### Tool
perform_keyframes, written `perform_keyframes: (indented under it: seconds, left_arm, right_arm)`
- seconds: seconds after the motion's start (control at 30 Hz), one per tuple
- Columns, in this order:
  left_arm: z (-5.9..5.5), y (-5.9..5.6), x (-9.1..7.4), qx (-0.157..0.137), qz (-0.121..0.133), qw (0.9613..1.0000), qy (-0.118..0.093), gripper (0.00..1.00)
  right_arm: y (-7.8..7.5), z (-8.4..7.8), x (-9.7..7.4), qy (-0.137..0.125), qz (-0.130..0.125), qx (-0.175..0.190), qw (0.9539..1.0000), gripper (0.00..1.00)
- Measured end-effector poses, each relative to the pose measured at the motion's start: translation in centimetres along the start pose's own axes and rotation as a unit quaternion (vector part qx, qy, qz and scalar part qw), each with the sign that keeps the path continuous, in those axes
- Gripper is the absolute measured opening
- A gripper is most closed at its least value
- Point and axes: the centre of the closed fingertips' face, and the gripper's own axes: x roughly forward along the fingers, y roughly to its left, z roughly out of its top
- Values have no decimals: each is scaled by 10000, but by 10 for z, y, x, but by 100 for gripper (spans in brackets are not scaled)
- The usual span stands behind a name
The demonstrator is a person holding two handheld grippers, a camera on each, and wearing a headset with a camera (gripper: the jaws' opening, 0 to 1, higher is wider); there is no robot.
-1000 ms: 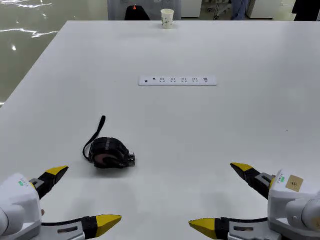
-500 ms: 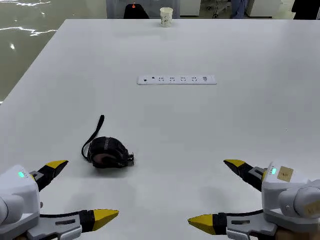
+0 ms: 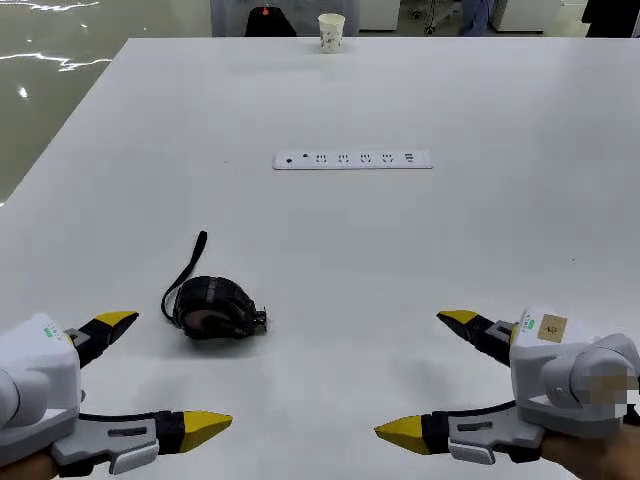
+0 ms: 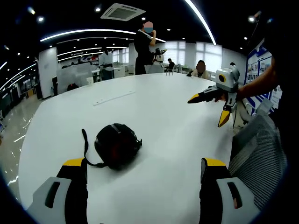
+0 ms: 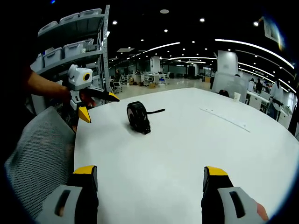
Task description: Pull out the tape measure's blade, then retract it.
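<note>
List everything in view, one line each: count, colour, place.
Black rounded tape measure with a wrist strap: one, black, on the table, front left, no blade pulled out.
White flat power strip: one, white, mid-table, beyond the tape measure.
White paper cup: one, white with a faint print, at the table's far edge.
Large white table: one, white, under all of these.
Grey mesh chair back: one, grey, at the table's near edge.
Own left gripper: one, white with yellow-tipped black jaws, open, near the tape measure but apart from it.
Own right gripper: one, same colours, open, over bare table at front right.
</note>
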Motion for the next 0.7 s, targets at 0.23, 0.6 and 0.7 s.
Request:
perform_keyframes:
  seconds: [0.23,0.6,0.7]
  left_arm:
    - [1,5,3,79,-75,9999,61,99]
    - [2,16,8,223,-200,9993,214,97]
    - [3,19,9,258,-229,9991,241,96]
  right_arm:
    - [-5,2,8,42,103,-64,9999,91]
    - [-12,4,23,173,320,-281,9989,87]
    - [-15,4,27,222,364,-405,9983,85]
